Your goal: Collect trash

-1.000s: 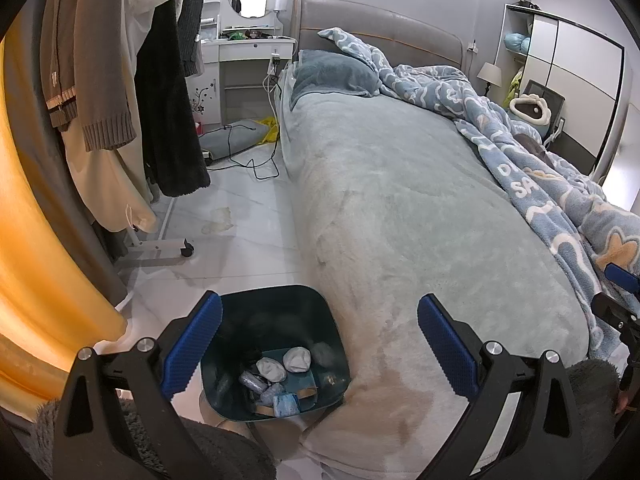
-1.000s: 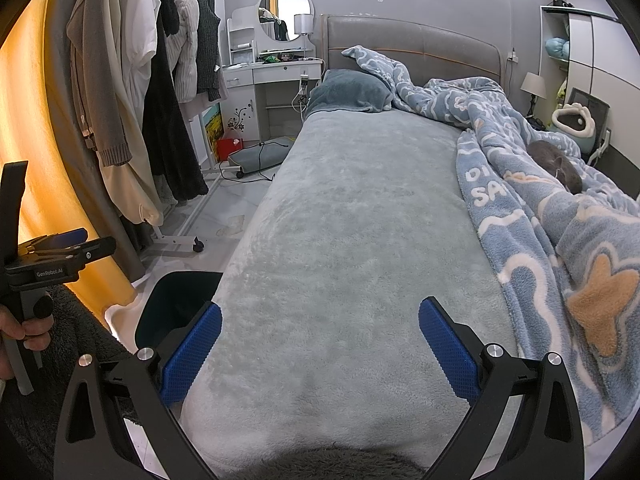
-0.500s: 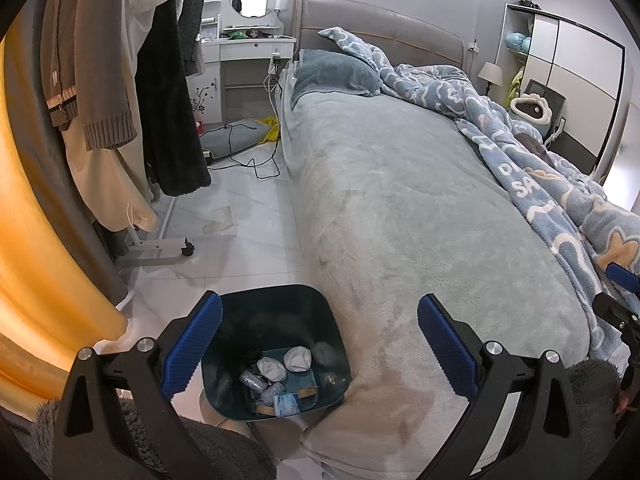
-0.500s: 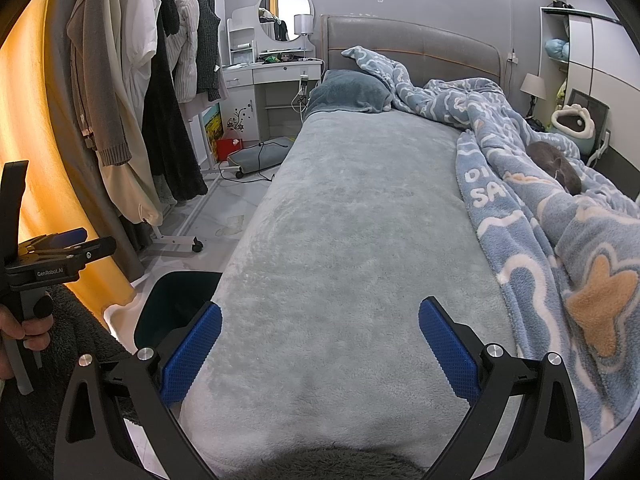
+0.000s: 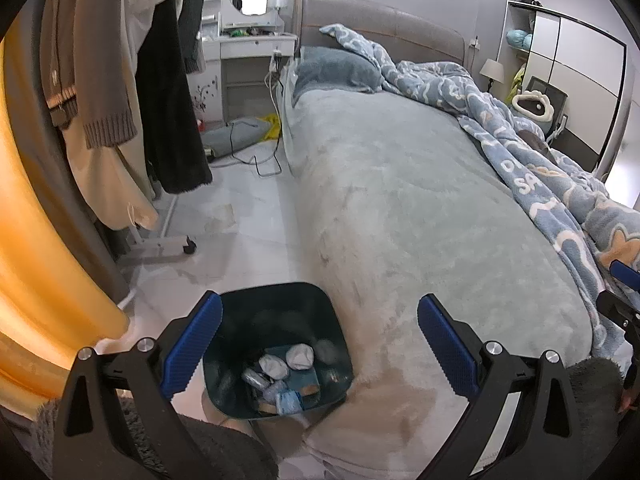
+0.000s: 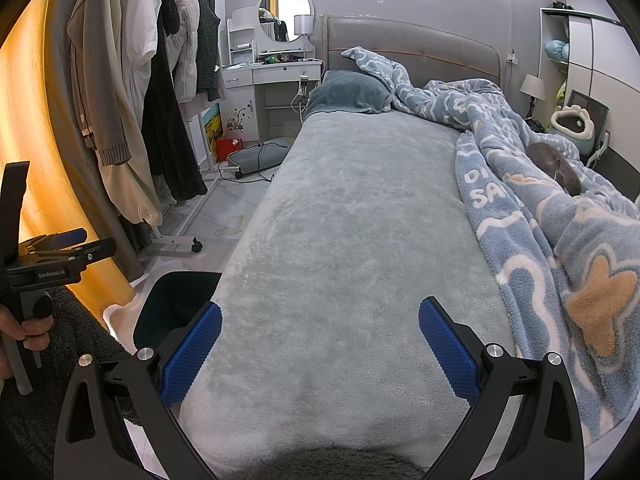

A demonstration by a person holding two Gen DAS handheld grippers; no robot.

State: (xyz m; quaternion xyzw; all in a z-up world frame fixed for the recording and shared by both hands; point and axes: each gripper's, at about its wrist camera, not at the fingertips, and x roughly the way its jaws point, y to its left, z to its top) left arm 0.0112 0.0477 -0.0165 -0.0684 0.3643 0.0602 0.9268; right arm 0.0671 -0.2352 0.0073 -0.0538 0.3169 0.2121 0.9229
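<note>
The left gripper (image 5: 319, 342) hangs spread and empty above the dark teal bin (image 5: 276, 300), which stands against the bed (image 5: 420, 208) and holds crumpled wrappers (image 5: 286, 364). The right gripper (image 6: 319, 344), also spread and empty, hovers over the bed.

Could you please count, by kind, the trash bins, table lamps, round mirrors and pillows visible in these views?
Trash bin: 1
Table lamps: 2
Round mirror: 1
Pillow: 1
Total: 5
</note>
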